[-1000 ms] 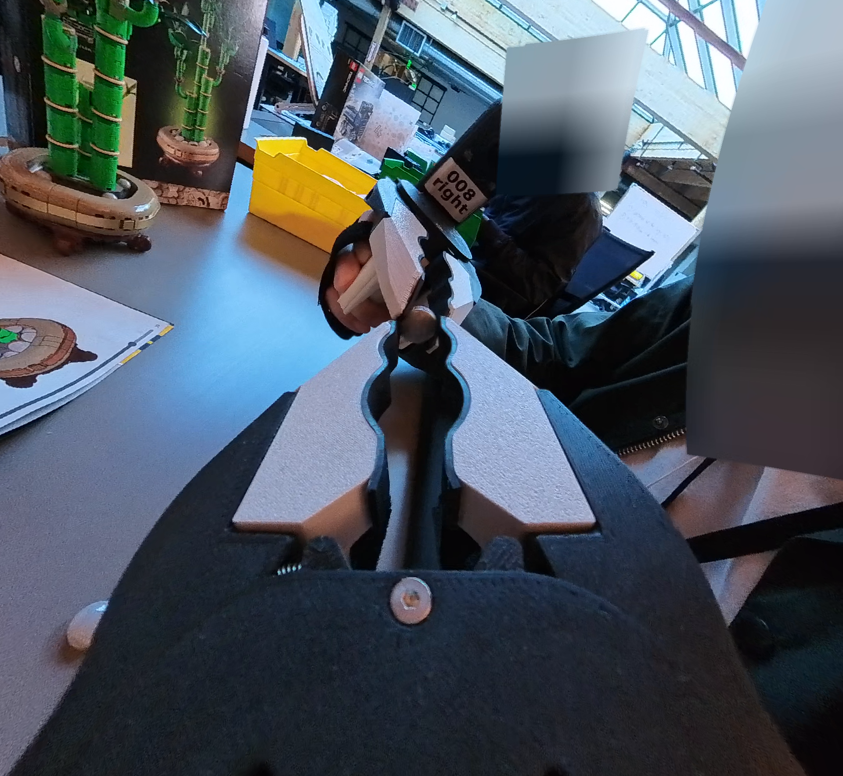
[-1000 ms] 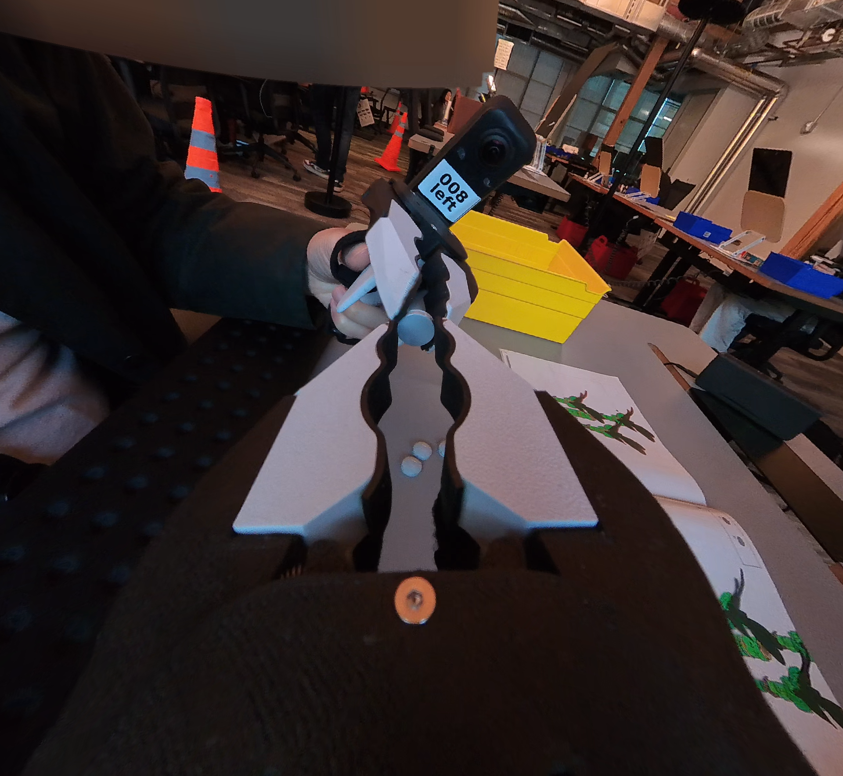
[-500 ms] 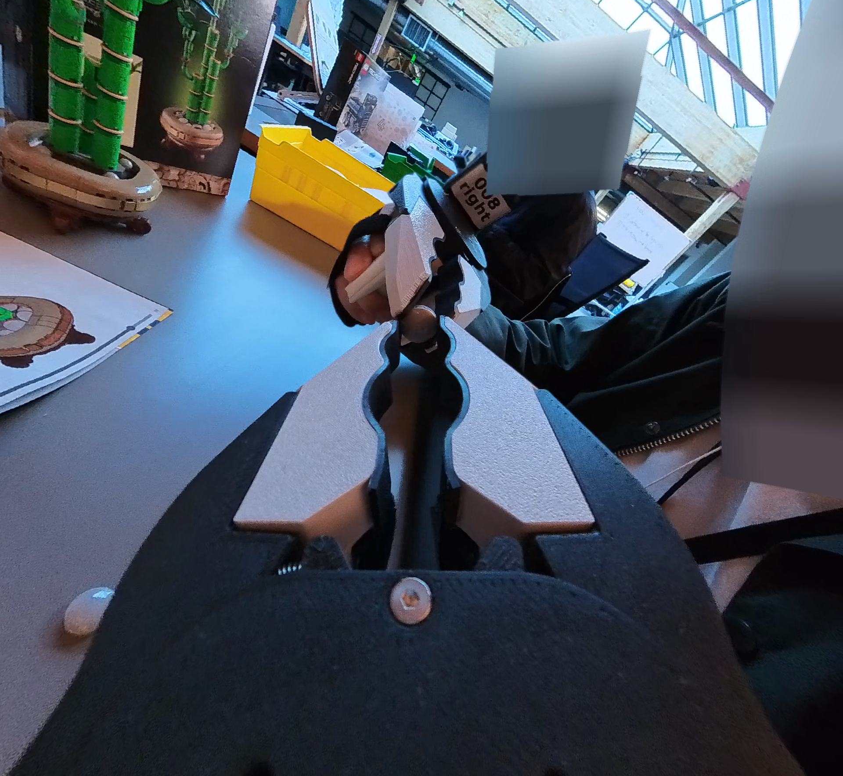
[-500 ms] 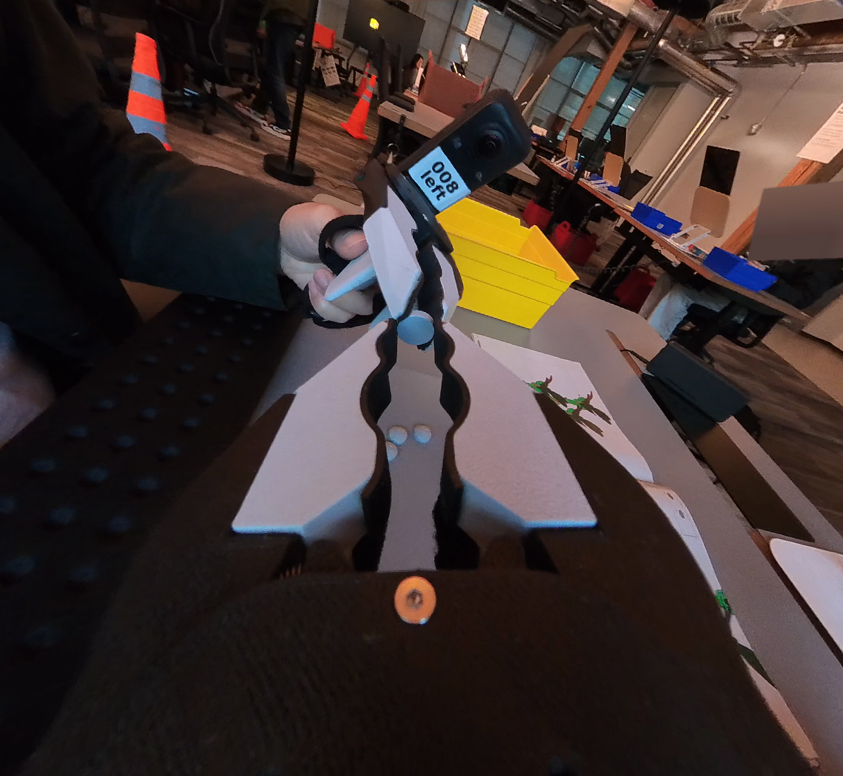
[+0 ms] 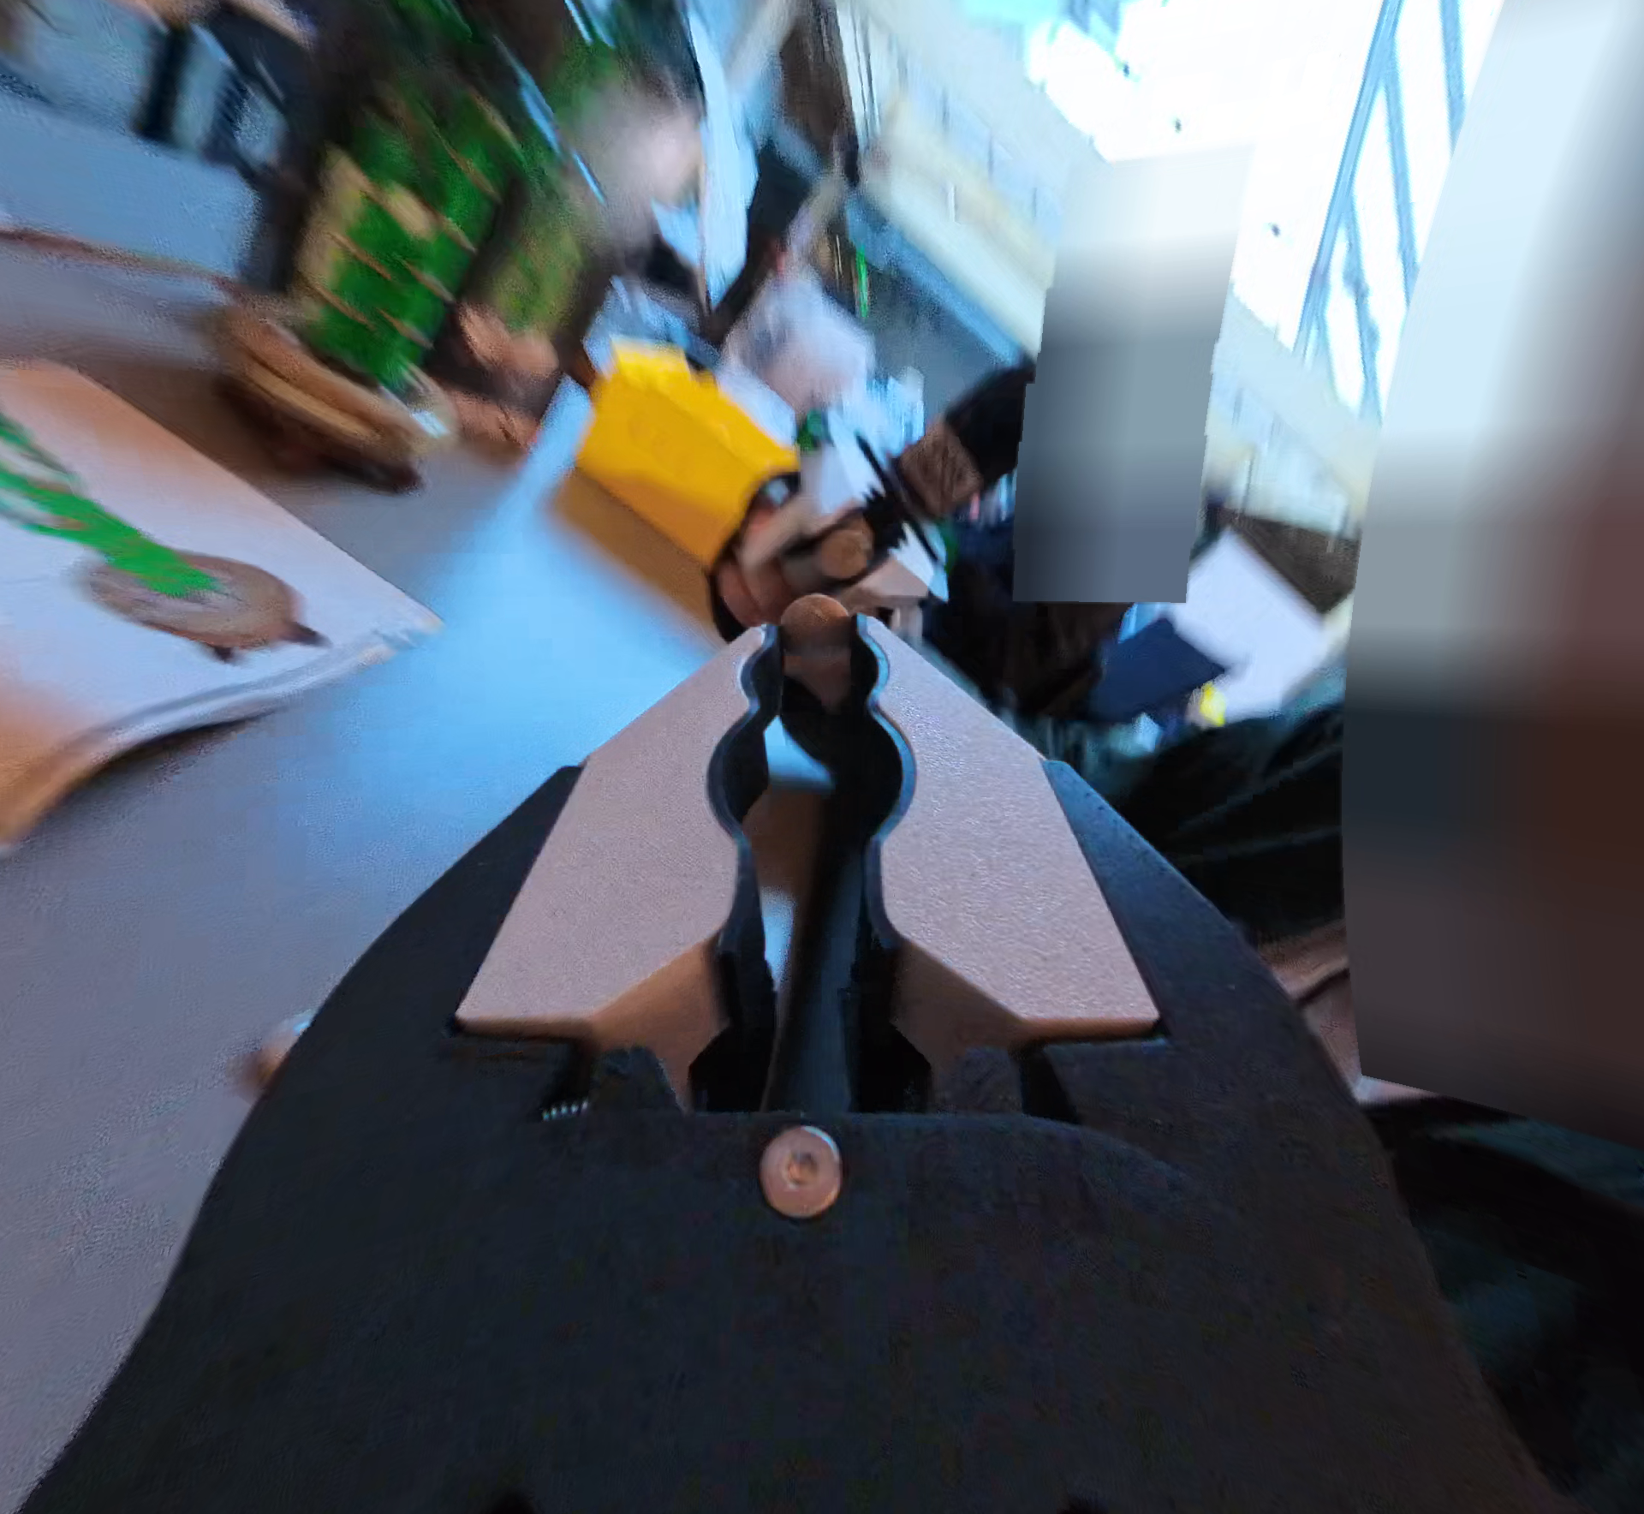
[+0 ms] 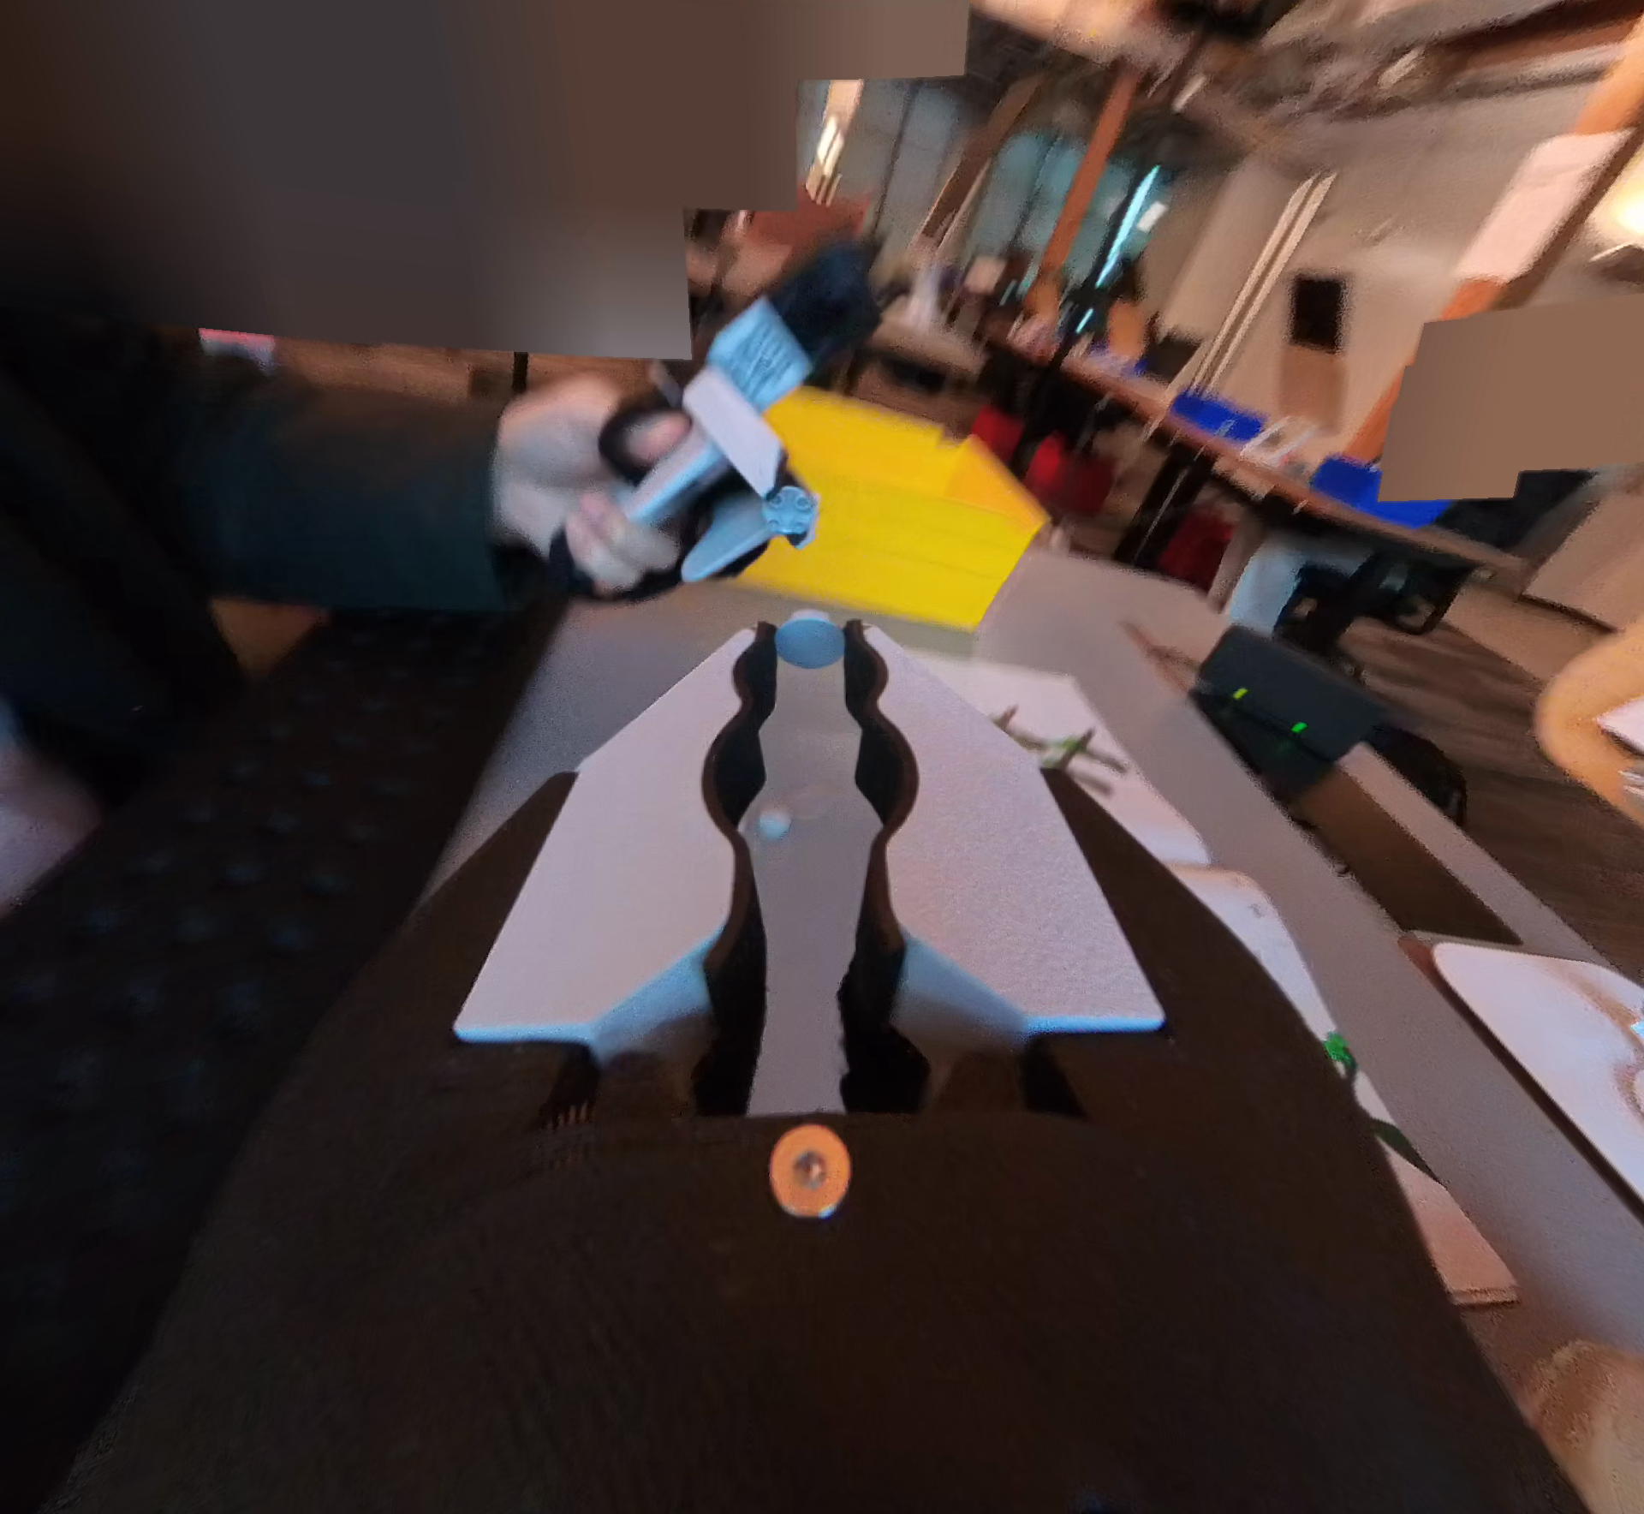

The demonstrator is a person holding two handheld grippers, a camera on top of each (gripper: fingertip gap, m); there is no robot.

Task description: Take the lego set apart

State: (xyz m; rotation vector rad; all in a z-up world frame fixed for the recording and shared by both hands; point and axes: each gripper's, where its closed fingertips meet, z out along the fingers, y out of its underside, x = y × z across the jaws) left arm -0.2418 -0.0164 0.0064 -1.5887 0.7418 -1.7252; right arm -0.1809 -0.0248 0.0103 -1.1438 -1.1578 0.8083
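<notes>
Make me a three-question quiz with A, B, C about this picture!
1. Where is the yellow bin? A) on the table B) on the floor C) in a tool
2. What colour are the lego plant stalks? A) red B) green C) blue
3. The right tool is: A) wide open B) shut on a round piece C) lying flat

1 A: it rests on the grey top. 2 B: green shows despite the blur. 3 B: its tips pinch the piece.
</notes>
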